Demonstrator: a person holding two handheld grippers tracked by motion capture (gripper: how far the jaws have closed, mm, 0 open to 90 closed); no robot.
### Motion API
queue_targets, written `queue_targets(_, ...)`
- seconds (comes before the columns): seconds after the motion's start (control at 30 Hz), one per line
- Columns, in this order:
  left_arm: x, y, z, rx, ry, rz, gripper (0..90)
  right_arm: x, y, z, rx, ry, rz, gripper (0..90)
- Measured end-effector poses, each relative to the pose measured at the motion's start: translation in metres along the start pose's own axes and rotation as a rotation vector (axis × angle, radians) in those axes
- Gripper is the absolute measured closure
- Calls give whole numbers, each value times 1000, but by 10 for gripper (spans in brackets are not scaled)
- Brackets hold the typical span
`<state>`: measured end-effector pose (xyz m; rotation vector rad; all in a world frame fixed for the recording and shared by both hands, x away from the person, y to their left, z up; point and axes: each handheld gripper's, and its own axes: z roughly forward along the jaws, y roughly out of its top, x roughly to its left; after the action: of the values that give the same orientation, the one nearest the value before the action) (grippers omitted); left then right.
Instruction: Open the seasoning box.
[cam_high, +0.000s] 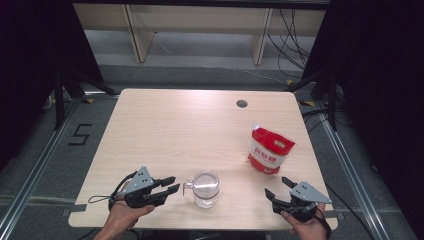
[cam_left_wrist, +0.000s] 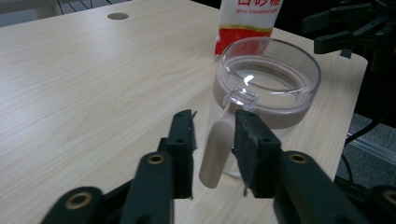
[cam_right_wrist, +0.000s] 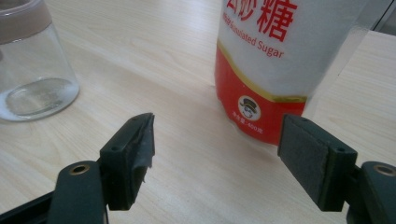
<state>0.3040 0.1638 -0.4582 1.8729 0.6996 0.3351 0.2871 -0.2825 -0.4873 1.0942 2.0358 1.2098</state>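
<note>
A light wooden table (cam_high: 165, 130) carries two things near its front edge: a clear glass jar (cam_high: 205, 189) with a lid and a pale spoon (cam_left_wrist: 215, 151) clipped upright to its side, and a red-and-white sugar bag (cam_high: 269, 149) standing toward the right edge. A person's hands enter from the front edge, each holding a black two-jaw gripper. The left gripper (cam_high: 169, 186) lies level just left of the jar, pointing at it. In the left gripper view its jaws stand narrowly apart on either side of the spoon handle; one pad looks to be touching the handle while a thin gap shows at the other, so they bracket the spoon without yet clamping it. This line-up suggests the spoon is to be pulled free of the jar. The right gripper (cam_high: 280, 189) rests near the front right corner with its jaws spread wide and nothing between them. In the right gripper view it faces the base of the bag, which stands upright a little beyond the pads, likely waiting there until the bag is needed. The jar looks empty, its lid seated on top.
</note>
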Motion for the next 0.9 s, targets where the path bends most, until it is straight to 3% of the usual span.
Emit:
queue_targets(0.07,-4,3,0,-7,-1,12,772,1,0,0,-10,8,14,282)
queue_targets(0.1,-5,4,0,-7,1,15,784,4,0,-2,6,-2,49,281)
queue_targets(0.13,-5,5,1,-17,-5,18,796,1,0,-1,-7,2,15,281)
queue_targets(0.2,-5,6,1,-19,-1,32,811,2,1,-1,-7,3,16,281)
queue_targets(0.23,-5,9,1,-27,5,11,817,3,1,-2,-5,-1,27,281)
queue_targets(0.3,-4,12,3,-39,5,8,832,1,1,-1,-10,-5,-12,281)
queue_targets(0.33,-4,12,3,-39,5,8,836,2,1,-1,0,11,10,281)
queue_targets(0.43,-6,16,6,-41,5,0,842,3,1,-1,-4,10,17,282)
queue_targets(0.47,-6,17,8,-46,-6,8,842,3,1,-1,-3,4,11,281)
queue_targets(0.5,-7,20,11,-43,-9,28,844,6,0,-2,3,-3,50,282)
queue_targets(0.53,-7,20,11,-43,-9,28,844,6,0,-2,3,-3,50,282)
queue_targets(0.57,-9,20,13,-51,-13,6,844,3,1,-1,-13,-3,1,282)
queue_targets(0.6,-10,24,15,-36,-15,34,844,4,1,0,-12,1,-1,282)
queue_targets(0.63,-12,24,16,-37,-17,27,844,4,2,-1,-12,2,-1,282)
queue_targets(0.67,-12,25,17,-28,-12,47,844,5,2,-1,-10,4,-2,282)
queue_targets(0.8,-11,23,19,-19,-14,50,844,5,1,-1,-10,5,-3,281)
queue_targets(0.9,-9,19,23,-17,-5,29,841,5,1,0,-14,14,0,282)
